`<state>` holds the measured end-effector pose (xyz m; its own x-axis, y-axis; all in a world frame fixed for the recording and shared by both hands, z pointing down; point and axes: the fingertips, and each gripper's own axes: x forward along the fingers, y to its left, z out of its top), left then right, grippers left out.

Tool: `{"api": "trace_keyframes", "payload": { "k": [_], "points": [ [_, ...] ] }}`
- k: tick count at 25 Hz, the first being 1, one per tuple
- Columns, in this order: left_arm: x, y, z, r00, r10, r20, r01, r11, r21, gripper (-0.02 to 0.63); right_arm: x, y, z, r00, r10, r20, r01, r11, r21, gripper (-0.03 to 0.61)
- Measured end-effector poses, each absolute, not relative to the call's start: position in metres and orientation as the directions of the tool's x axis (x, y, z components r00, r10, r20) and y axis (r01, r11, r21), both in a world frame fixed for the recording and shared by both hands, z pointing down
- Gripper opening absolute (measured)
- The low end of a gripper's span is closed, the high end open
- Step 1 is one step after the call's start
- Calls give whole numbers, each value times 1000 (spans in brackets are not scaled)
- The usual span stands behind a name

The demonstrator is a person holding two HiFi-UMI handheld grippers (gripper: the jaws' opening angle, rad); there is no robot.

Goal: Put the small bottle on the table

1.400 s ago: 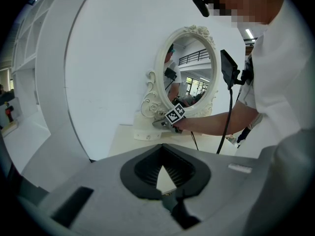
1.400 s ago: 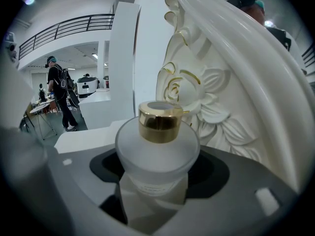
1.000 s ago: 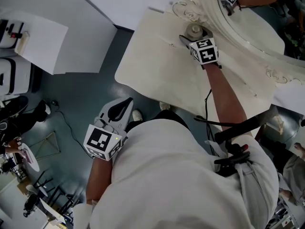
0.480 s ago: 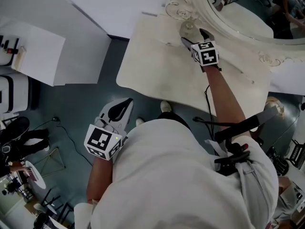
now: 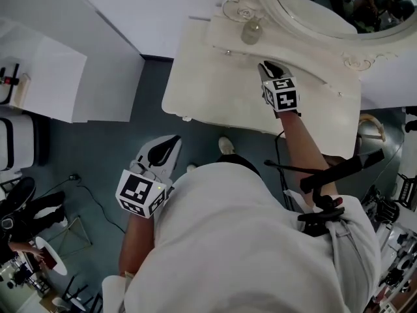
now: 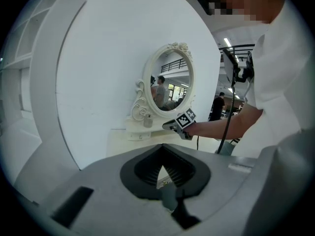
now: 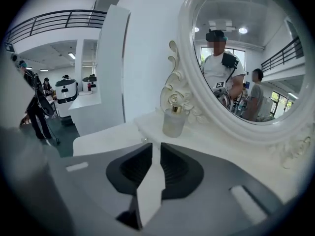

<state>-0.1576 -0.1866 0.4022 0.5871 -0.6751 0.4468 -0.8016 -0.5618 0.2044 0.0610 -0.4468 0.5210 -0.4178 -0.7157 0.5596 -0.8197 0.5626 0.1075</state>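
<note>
Frosted glass bottle [image 7: 174, 122] stands upright on the bench [image 5: 208, 90] ledge at the mirror [image 5: 306, 28] foot, apart from the right gripper [image 5: 268, 68]. Its jaws are closing, narrow, with nothing between them. Best to withdraw straight back and level, with no sideways swing. Left gripper [image 5: 166, 147] jaws together, idle.

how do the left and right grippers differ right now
The left gripper hangs over the floor beside the person; the right gripper is above the white table. The left's jaws are together; the right's are closing with a thin gap, nothing between them. Both are empty and carry a marker cube.
</note>
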Motion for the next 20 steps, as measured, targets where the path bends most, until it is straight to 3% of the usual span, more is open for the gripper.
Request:
{"api": "trace_keyframes", "payload": {
  "k": [3,20],
  "points": [
    [-161,-184,407,599,-662,451,-792,-572,213,3,56,-422,526,-422,-701,575,-817,569,93,2],
    [-203,-94,413,670,-598,439,-726,-650,224,3,-34,-232,498,-528,-594,606,-738,675,18,2]
  ]
}}
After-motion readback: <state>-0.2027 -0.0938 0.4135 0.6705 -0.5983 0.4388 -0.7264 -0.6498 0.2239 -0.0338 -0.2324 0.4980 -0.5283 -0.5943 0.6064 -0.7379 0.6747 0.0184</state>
